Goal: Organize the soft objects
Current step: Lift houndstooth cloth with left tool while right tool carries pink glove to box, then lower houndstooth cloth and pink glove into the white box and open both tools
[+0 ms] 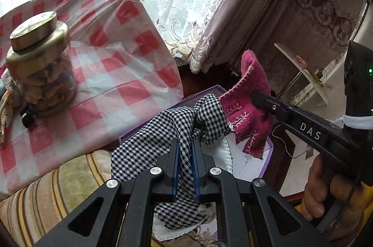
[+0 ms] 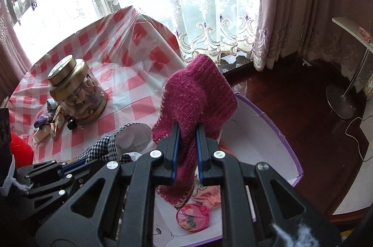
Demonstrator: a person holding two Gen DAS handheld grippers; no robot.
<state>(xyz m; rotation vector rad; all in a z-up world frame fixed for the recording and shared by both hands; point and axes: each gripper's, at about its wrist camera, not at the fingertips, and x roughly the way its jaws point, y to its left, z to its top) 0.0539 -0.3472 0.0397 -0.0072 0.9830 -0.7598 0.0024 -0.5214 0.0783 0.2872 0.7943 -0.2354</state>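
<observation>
Over the box (image 2: 268, 121), pink knit (image 2: 200, 93) joins houndstooth cloth (image 1: 163, 130).

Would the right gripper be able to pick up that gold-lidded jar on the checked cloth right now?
Probably not. The right gripper has its jaws shut on the pink knitted cloth, so they are occupied. The jar itself stands unobstructed on the tablecloth, off to the side.

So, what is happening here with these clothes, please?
A person holds two grippers. The left gripper is shut on a black-and-white houndstooth cloth, and the right gripper is shut on a dark pink knitted piece. Both are held over a white box with purple edges, beside the red-checked table.
</observation>
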